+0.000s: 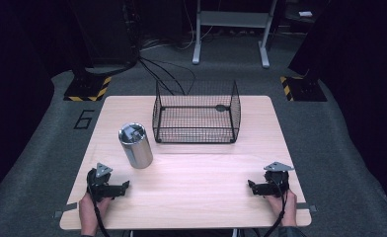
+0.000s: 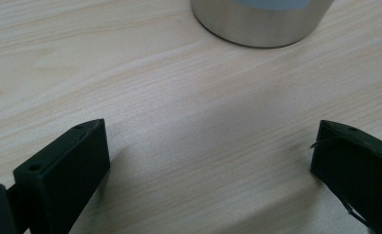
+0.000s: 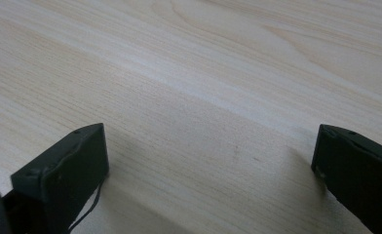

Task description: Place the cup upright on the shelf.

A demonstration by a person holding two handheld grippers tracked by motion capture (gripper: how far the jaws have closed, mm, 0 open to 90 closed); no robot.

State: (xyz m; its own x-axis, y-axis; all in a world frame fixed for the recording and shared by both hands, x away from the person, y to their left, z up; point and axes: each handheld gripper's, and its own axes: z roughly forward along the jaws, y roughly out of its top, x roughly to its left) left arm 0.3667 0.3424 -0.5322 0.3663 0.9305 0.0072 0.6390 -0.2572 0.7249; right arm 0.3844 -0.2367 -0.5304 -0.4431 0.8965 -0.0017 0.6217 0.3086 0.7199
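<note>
Hand-held gripper (image 3: 211, 161) agape over table (image 3: 203, 73)

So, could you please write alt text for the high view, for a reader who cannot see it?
A steel canister stands upright on a pale wooden table, left of an empty black wire basket. At the near edge, the left tongs and right tongs rest open, each in one hand, pointing inward.

Pale wood-grain tabletop (image 1: 196, 173), light beige with faint streaks. Brushed silver metal canister (image 1: 135, 145), grey lid. Black wire-mesh basket (image 1: 196, 118), fine grid pattern. My left gripper (image 1: 125, 186) and right gripper (image 1: 251, 185): matte black, each topped by a grey plate. Yellow-black hazard stripes on floor bases (image 1: 88, 89).
</note>
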